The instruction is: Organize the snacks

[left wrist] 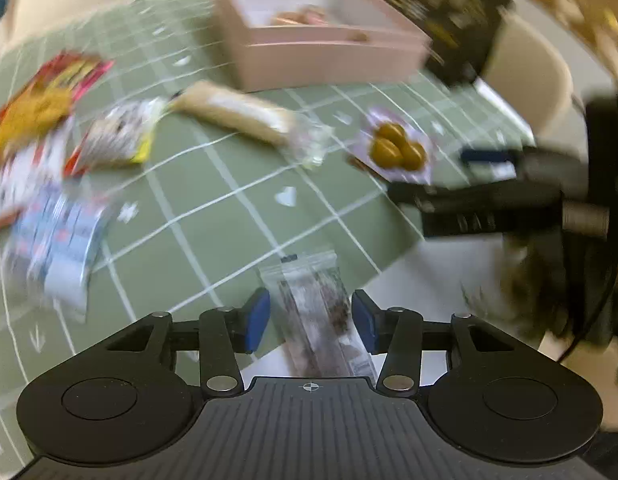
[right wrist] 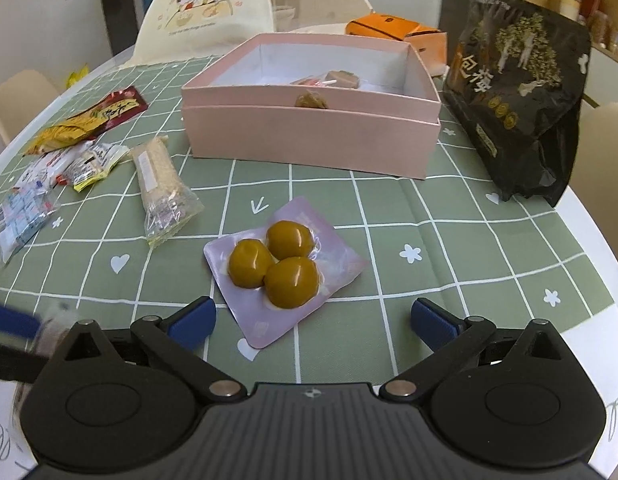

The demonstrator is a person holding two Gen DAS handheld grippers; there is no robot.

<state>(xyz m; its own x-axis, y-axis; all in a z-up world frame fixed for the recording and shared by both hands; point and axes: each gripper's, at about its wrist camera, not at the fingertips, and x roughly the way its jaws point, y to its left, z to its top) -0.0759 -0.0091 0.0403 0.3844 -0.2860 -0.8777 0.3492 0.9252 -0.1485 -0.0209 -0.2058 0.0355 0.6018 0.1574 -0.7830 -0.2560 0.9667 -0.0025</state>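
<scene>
My left gripper [left wrist: 311,318] is shut on a clear-wrapped brown snack bar [left wrist: 317,320], held between its blue pads over the table's near edge; the view is motion-blurred. My right gripper [right wrist: 312,322] is open and empty, just in front of a lilac pack of three yellow-brown balls [right wrist: 287,264], which also shows in the left wrist view [left wrist: 397,148]. A pink box [right wrist: 309,136] holding a few snacks stands at the back, and appears in the left wrist view [left wrist: 329,60]. A long beige cracker pack [right wrist: 159,184] lies to the left.
Several small snack packets [right wrist: 61,160] lie at the left on the green checked cloth [right wrist: 429,240]. A tall black bag [right wrist: 521,96] stands at the right, an orange box [right wrist: 397,32] behind the pink box. Chairs surround the round table.
</scene>
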